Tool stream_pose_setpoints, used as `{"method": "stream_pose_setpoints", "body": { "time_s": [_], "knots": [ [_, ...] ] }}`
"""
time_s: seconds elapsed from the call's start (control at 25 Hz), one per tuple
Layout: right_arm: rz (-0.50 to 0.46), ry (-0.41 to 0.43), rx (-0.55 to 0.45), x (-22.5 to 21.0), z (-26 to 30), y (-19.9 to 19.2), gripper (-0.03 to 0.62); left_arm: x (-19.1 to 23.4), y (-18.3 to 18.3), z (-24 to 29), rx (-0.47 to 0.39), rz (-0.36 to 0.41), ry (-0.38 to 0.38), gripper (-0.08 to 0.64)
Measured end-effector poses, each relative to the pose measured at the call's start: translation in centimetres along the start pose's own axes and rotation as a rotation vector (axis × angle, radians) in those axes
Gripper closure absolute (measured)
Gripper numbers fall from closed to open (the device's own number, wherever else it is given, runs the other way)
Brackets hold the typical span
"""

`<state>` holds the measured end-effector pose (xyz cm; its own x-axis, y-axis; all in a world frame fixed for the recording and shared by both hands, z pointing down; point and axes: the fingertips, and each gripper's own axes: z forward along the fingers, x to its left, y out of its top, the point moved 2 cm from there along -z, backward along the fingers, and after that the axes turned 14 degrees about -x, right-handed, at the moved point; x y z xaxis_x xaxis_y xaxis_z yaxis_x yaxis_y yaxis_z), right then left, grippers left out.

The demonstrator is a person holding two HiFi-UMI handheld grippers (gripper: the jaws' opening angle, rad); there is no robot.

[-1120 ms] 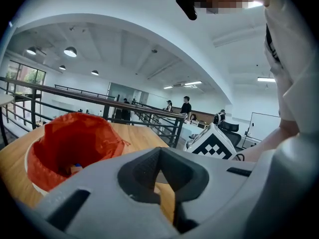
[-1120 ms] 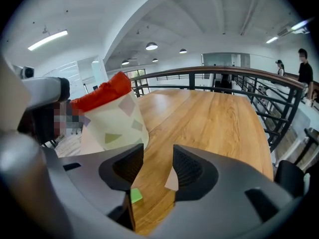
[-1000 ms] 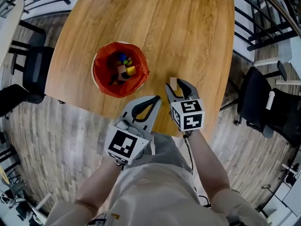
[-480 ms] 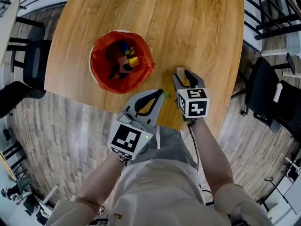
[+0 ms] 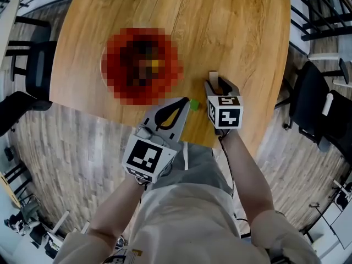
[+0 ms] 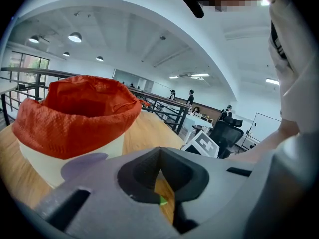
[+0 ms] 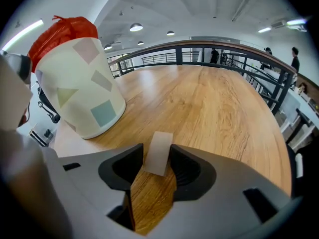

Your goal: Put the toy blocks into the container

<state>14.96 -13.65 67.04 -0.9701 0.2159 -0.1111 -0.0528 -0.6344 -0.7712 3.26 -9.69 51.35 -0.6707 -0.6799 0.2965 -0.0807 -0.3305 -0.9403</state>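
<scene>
the right gripper was clamped on a pale wooden block, which stood upright between its jaws over the wooden table. the left gripper had its jaw tips pressed together with nothing between them. a small green block lay on the table just beside those tips; whether it touched them could not be told. the container, a white tub lined with a red bag, stood on the table to the left of both grippers, near them, with the left gripper closer.
</scene>
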Motion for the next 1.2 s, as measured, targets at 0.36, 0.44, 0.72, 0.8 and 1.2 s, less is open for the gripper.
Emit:
{"method": "stream_pose_setpoints", "body": {
  "time_s": [0.36, 0.44, 0.72, 0.8, 1.2],
  "knots": [
    [0.032, 0.0, -0.022, -0.4, -0.1, 0.1, 0.442, 0.7, 0.2, -0.8, 0.0, -0.001, 0.029, 0.548],
    [0.03, 0.01, -0.025, -0.3, 0.0, 0.1, 0.445, 1.0, 0.4, -1.0, -0.004, 0.004, 0.037, 0.548],
    [0.025, 0.032, -0.056, 0.3, -0.9, 1.8, 0.446, 1.1, 1.6, -1.8, -0.028, 0.009, 0.054, 0.548],
    [0.018, 0.039, -0.076, 0.6, -1.5, 2.9, 0.446, 0.9, 2.1, -2.0, -0.036, 0.014, 0.054, 0.548],
    [-0.06, 0.084, -0.26, 2.8, -7.6, 10.9, 0.448, -0.1, 5.9, -3.8, -0.103, 0.041, 0.073, 0.548]
  ]
}}
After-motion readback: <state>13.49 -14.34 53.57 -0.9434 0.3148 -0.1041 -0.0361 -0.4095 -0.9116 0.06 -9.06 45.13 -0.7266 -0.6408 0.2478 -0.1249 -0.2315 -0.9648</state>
